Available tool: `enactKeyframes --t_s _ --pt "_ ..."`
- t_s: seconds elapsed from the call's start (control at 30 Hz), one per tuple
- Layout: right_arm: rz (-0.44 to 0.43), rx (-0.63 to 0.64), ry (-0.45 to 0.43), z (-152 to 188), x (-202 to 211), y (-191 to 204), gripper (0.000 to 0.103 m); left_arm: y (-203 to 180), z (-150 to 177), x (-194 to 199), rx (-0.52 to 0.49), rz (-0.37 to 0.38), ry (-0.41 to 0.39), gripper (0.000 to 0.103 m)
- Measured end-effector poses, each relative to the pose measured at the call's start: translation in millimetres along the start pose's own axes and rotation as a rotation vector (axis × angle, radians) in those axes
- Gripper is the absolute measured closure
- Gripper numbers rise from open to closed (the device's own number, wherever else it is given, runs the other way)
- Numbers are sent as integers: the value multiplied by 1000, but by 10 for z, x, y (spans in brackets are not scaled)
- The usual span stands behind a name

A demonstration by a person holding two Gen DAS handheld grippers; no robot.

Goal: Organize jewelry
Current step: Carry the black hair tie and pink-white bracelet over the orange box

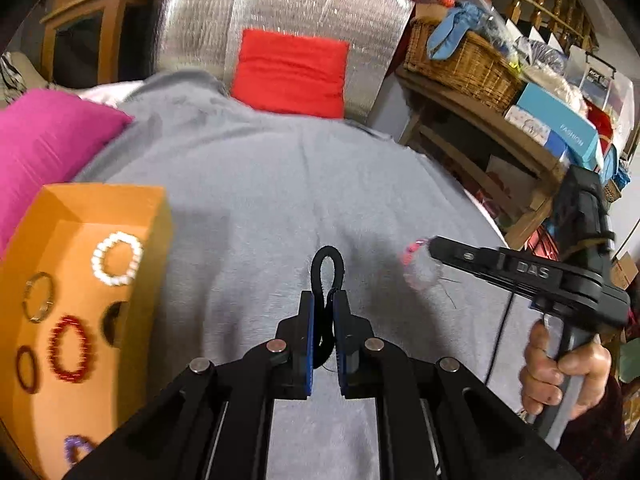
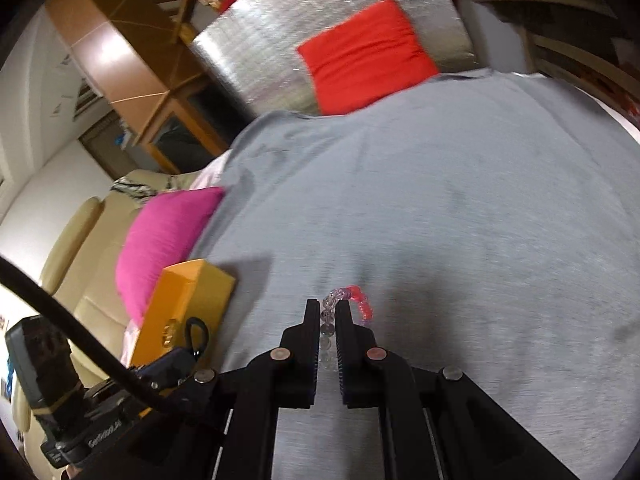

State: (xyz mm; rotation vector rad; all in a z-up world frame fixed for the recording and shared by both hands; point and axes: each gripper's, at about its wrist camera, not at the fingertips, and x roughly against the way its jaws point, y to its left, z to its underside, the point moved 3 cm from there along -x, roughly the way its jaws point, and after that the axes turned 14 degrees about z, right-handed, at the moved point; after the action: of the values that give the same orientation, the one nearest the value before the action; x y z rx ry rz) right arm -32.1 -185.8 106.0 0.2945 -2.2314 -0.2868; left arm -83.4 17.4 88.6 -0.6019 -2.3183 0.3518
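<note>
Left gripper (image 1: 323, 300): clamped on a black elastic band (image 1: 328, 268), whose loop stands up above the fingertips at lower centre of the left wrist view.
Right gripper (image 2: 324, 307): pressed together on a clear and pink bead bracelet (image 2: 352, 300); clear beads run down between the jaws and the pink part curls out to the right of the tips.
Orange box (image 1: 84, 300): at the left edge of the left wrist view, open side toward the camera. Inside lie a white bead bracelet (image 1: 117, 258), a metal bangle (image 1: 39, 297), a red bead bracelet (image 1: 70, 348), a dark red ring-shaped band (image 1: 27, 369) and, at the lower edge, a purple piece (image 1: 76, 446).
Step in hand: likely carrying both pieces to the box.
Doing it well: keep each clamp firm until the piece is over the box opening; lower it into a bare patch between the bracelets already there; release one side at a time so the two tools do not crowd each other at the rim. The beads may roll and slip from the narrow hold, so the carry should be smooth and level.
Surface: a grey blanket (image 2: 420, 200) covers it, soft and slightly creased.
Room: a pink cushion (image 1: 48, 140) at left, a red cushion (image 1: 290, 72) at upper centre against a silver quilted panel (image 1: 304, 4), and a wicker basket (image 1: 464, 62) on a cluttered wooden shelf at upper right.
</note>
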Motion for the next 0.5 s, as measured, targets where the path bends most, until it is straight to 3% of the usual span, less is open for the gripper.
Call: enactKeyframes --t_s 0.13,0.33,0.5 --pt "-67 25 -23 -10 67 332 94 44 1 461 -24 -29 -58 94" --pt "-177 99 -10 89 70 961 94 478 18 1181 19 -177 -142 94" --pt "-260 188 22 264 13 1558 94 960 240 1639 58 -317 -119 94"
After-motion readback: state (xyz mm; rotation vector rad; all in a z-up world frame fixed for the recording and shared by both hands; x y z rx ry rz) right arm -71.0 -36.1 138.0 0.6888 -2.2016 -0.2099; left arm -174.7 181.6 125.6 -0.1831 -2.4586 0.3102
